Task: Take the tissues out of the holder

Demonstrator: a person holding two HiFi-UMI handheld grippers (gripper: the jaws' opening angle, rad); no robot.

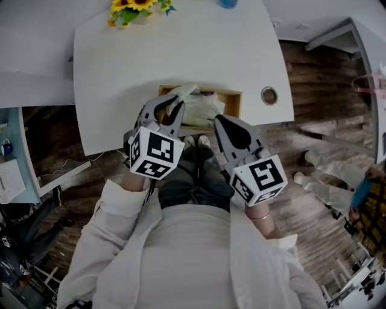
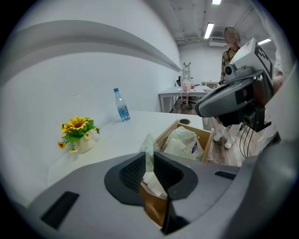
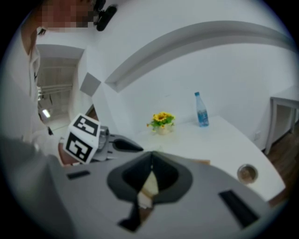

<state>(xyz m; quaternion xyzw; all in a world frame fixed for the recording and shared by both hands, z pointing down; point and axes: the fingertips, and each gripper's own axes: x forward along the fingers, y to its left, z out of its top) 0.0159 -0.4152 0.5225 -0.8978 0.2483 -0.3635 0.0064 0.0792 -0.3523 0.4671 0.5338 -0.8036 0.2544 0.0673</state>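
Note:
A wooden tissue holder (image 1: 232,95) sits at the near edge of the white table (image 1: 181,48). It contains a plastic-wrapped tissue pack (image 1: 204,108) (image 2: 184,142). A pale tissue (image 2: 148,145) sticks up from the holder's left end. My left gripper (image 1: 170,107) (image 2: 149,156) is over that end, its jaws pinched on the tissue. My right gripper (image 1: 219,121) (image 3: 151,156) hovers just right of the holder's front rim, shut with nothing held. In the left gripper view the right gripper (image 2: 233,98) hangs above the holder (image 2: 208,140).
A sunflower pot (image 1: 136,9) (image 2: 78,135) (image 3: 161,122) and a water bottle (image 2: 121,105) (image 3: 201,110) stand at the table's far side. A round cable grommet (image 1: 269,95) (image 3: 246,172) lies right of the holder. A person (image 2: 229,46) stands far back.

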